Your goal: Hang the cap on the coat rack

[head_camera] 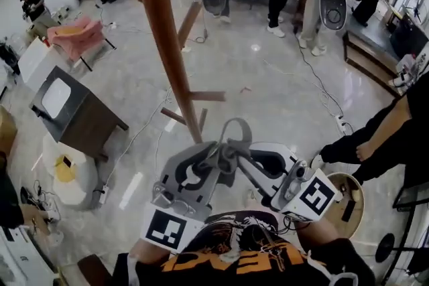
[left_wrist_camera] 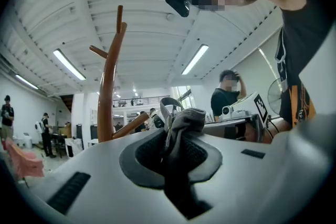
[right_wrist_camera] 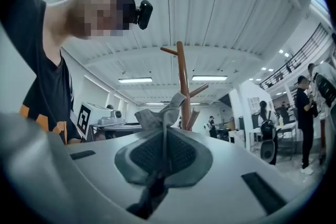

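Note:
The brown wooden coat rack (head_camera: 167, 43) stands just ahead of me, its pole running down to short pegs near the floor. Both grippers are raised close together in front of my chest. The left gripper (head_camera: 213, 161) is shut on a bunched fold of the grey cap (head_camera: 234, 138). The right gripper (head_camera: 247, 165) is shut on the same cap from the other side. A grey strap loop sticks up between them. In the left gripper view the cap (left_wrist_camera: 185, 122) is pinched in the jaws, with the coat rack (left_wrist_camera: 107, 97) behind. The right gripper view shows the cap (right_wrist_camera: 161, 115) before the coat rack (right_wrist_camera: 182, 81).
A dark wooden cabinet (head_camera: 74, 114) stands at the left, with a pink chair (head_camera: 77, 37) behind it. Several people stand at the back near desks. A person's arm (head_camera: 375, 137) reaches in at the right above a round stool (head_camera: 348, 201). Cables cross the floor.

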